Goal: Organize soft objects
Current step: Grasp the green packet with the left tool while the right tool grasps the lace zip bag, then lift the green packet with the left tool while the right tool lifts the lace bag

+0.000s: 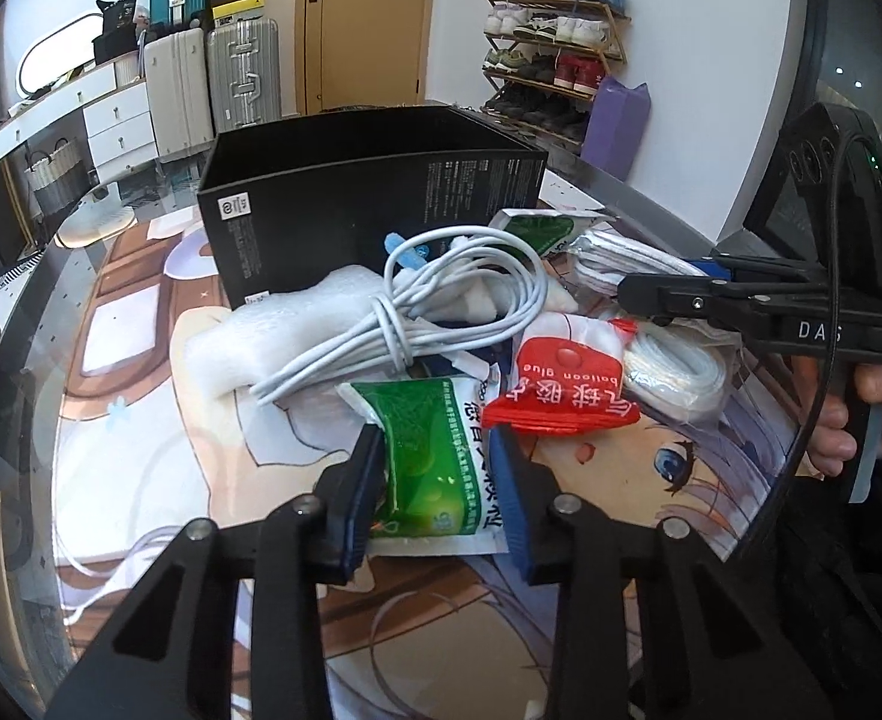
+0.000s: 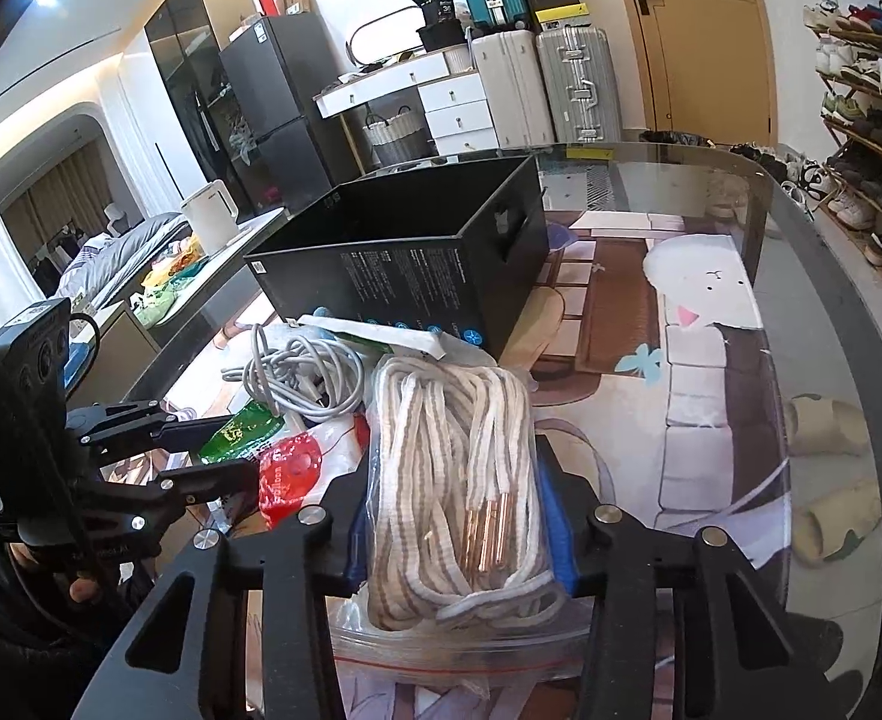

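Observation:
A heap of soft items lies in front of an open black box (image 1: 345,192) on the table mat. My left gripper (image 1: 438,468) is shut on a green sachet (image 1: 429,456), which lies at the near edge of the heap. Beside it are a red balloon-glue packet (image 1: 567,384), a coiled white cable (image 1: 441,306) and white foam (image 1: 273,342). My right gripper (image 2: 459,510) is shut on a clear zip bag of striped cord (image 2: 453,468). The black box (image 2: 417,252) stands just beyond that bag. The left gripper (image 2: 243,450) shows at the left of the right wrist view.
An anime-print mat (image 1: 621,480) covers the glass table (image 2: 801,276). A second green sachet (image 1: 546,228) and a white packet (image 1: 621,258) lie at the heap's far right. Suitcases (image 2: 573,84), drawers and a shoe rack (image 1: 555,54) stand beyond the table.

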### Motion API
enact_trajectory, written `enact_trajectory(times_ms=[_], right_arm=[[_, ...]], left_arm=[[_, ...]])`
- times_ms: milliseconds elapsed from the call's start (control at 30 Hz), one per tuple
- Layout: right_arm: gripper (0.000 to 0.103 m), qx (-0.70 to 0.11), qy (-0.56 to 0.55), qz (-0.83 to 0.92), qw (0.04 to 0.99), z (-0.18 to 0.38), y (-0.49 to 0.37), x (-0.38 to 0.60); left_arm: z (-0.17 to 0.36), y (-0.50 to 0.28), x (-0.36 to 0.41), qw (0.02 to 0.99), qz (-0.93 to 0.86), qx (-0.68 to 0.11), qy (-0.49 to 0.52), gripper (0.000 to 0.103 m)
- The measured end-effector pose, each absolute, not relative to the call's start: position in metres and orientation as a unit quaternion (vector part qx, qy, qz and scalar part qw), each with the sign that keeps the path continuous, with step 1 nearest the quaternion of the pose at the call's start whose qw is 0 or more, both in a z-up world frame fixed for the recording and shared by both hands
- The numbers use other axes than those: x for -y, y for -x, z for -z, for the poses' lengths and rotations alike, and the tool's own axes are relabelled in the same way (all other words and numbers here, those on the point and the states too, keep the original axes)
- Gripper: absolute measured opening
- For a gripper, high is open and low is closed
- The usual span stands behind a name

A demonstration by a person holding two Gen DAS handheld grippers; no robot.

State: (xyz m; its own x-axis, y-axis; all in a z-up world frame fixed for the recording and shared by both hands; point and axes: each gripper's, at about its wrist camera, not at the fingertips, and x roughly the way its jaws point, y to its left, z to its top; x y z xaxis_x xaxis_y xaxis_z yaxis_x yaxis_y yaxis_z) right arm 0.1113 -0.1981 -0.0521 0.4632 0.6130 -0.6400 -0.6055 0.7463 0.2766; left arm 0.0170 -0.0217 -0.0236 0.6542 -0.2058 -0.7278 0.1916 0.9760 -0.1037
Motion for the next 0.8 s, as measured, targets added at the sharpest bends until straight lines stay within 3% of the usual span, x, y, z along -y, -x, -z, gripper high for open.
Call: enact_trajectory(times_ms=[800], right_arm=[[0.045,-0.314,-0.016,-0.368,0.875,0.012,-0.084,0.217]], left_arm=[[-0.006,0.027,-0.005,0.932,0.105,-0.344,0.045,0.031]])
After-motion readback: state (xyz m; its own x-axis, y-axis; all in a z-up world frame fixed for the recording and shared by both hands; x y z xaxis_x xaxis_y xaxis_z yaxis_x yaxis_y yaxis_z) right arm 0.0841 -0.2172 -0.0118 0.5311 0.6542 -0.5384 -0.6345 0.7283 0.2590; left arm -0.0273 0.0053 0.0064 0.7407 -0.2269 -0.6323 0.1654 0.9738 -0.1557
